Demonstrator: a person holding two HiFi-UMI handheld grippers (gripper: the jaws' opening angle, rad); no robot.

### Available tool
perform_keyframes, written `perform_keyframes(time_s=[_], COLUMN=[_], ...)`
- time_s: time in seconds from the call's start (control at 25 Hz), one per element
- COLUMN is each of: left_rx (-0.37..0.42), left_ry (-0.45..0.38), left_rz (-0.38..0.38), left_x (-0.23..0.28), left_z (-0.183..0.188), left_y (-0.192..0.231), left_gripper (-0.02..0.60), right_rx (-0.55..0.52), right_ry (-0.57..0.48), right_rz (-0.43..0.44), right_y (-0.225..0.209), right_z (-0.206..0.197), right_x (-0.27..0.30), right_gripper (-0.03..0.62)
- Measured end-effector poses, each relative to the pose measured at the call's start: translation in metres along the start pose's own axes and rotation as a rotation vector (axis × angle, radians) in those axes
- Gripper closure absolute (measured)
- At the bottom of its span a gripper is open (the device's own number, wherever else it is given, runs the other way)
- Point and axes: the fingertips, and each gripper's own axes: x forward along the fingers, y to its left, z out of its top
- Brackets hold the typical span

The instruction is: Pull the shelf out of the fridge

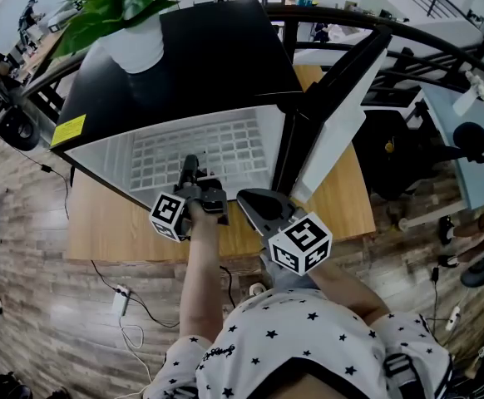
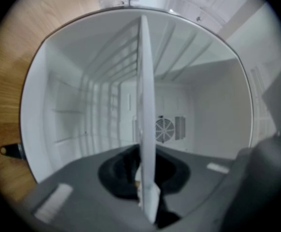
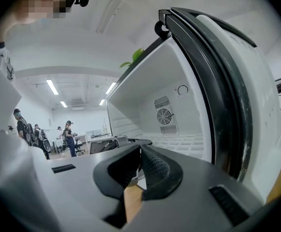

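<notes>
A black mini fridge (image 1: 217, 56) stands on a wooden table (image 1: 101, 223) with its door (image 1: 333, 115) swung open to the right. Its white grid shelf (image 1: 217, 148) lies across the white interior. My left gripper (image 1: 194, 173) reaches level into the opening and is shut on the shelf's front edge. In the left gripper view the shelf (image 2: 145, 95) shows edge-on as a thin white plate running between the pads of the left gripper (image 2: 143, 175). My right gripper (image 1: 254, 202) hangs just outside the opening, beside the door's lower edge, shut and holding nothing. The right gripper (image 3: 140, 153) faces the fridge interior.
A potted plant (image 1: 125, 7) sits on the fridge's top. The open door (image 3: 227, 95) with its black seal stands close on the right gripper's right. A fan grille (image 2: 164, 128) marks the fridge's back wall. Cables and a power strip (image 1: 121, 299) lie on the wooden floor.
</notes>
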Motion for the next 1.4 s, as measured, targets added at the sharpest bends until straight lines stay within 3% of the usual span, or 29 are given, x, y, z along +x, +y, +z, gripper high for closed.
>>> perform_keyframes(time_s=[1.4], left_rx=[-0.014], left_ry=[-0.004], left_rz=[0.006], left_x=[-0.054], left_z=[-0.009], left_y=[-0.001], left_gripper=[0.549], right_rx=[0.013], right_ry=[-0.032], right_rz=[0.008], right_y=[0.033], right_z=[-0.004], right_x=[-0.028], right_gripper=[0.572])
